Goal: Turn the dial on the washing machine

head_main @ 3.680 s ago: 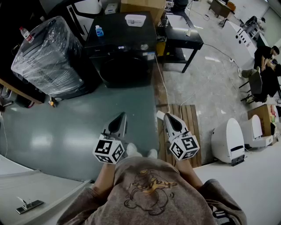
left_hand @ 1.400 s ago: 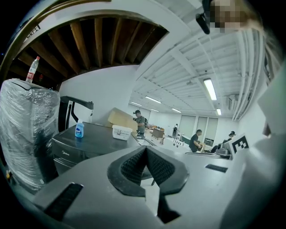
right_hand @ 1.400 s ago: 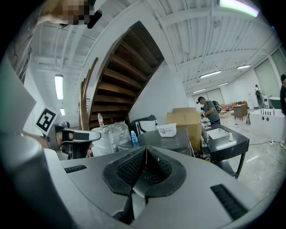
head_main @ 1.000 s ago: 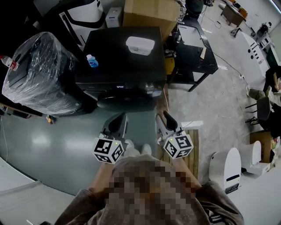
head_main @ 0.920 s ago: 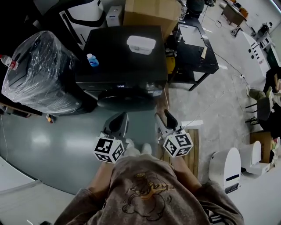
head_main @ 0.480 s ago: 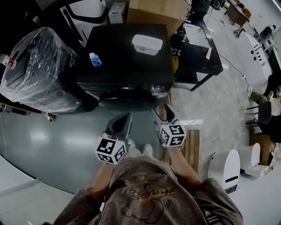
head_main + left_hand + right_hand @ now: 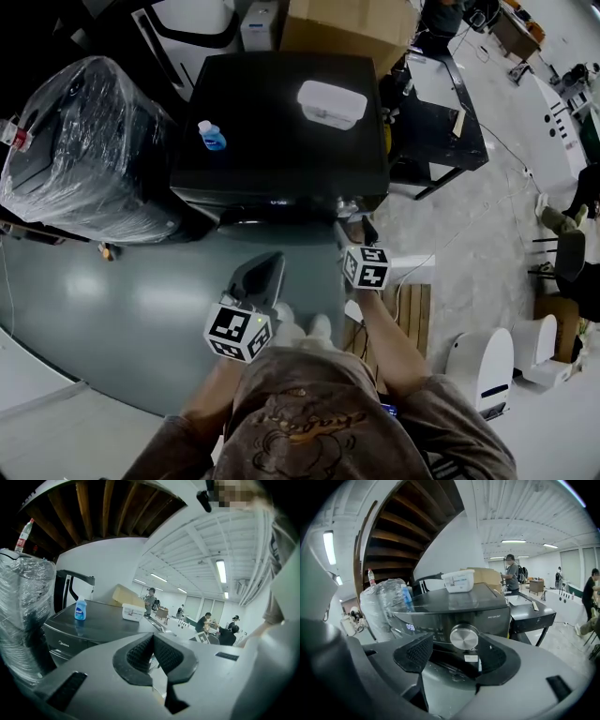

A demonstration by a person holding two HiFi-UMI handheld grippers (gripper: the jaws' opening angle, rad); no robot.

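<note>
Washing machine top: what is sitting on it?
The washing machine carries a small blue bottle near its left edge and a white lidded container farther back right. The lid hides whatever is inside.

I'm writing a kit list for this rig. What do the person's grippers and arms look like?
Both the left gripper and right gripper are smooth grey shells tapering to two jaws lined with black ribbed pads. Each carries a white cube printed with black square markers. The person wears a brownish-grey sweatshirt with a printed figure.
</note>
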